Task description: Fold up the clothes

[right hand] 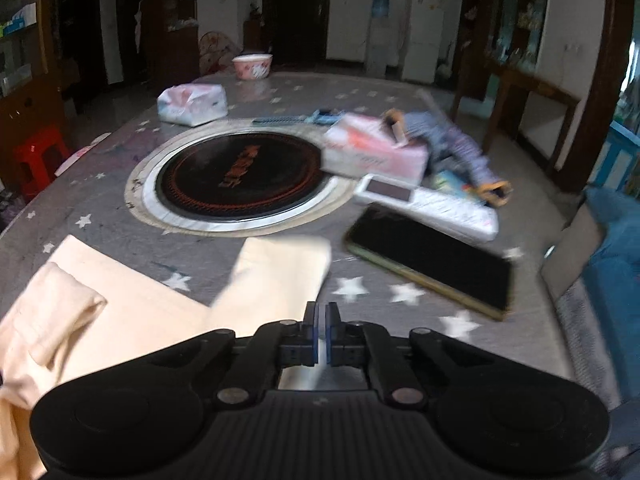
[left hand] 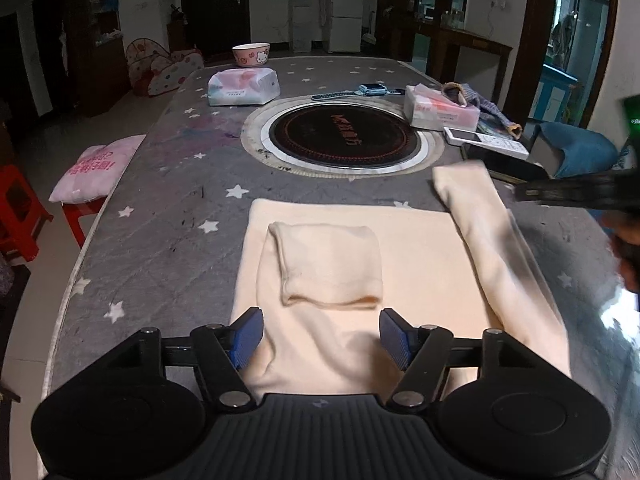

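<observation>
Clearly soft and limp, the cream garment [left hand: 420, 264] sags from the right gripper [right hand: 321, 312], whose jaws pinch its sleeve [right hand: 280, 276], while the left gripper [left hand: 321, 336] gapes wide over the hem, best seized at edges

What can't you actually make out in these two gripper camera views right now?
- Left view: near hem of the cream garment, hidden under the left gripper.
- Right view: what the right gripper pinches; motion blur.
- Left view: black induction hob lettering, too small.
</observation>
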A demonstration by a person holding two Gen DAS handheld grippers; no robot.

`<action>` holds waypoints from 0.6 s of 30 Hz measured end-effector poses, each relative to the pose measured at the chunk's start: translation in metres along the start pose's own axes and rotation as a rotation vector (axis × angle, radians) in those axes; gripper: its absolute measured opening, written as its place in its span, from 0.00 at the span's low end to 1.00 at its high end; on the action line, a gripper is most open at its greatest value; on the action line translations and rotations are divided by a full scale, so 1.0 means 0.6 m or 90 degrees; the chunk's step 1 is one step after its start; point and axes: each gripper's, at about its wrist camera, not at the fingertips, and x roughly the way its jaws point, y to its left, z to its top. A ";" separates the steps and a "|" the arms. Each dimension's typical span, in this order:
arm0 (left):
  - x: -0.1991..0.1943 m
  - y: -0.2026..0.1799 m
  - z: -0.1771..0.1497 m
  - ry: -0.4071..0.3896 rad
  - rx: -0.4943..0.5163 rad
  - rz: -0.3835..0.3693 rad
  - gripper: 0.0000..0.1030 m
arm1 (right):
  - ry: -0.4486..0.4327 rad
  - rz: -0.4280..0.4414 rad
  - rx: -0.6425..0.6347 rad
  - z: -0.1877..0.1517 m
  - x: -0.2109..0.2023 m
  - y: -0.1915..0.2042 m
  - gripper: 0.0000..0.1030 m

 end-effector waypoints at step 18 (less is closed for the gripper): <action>0.057 -0.016 0.021 -0.017 0.036 -0.001 0.08 | 0.035 0.032 0.062 0.001 0.033 -0.029 0.41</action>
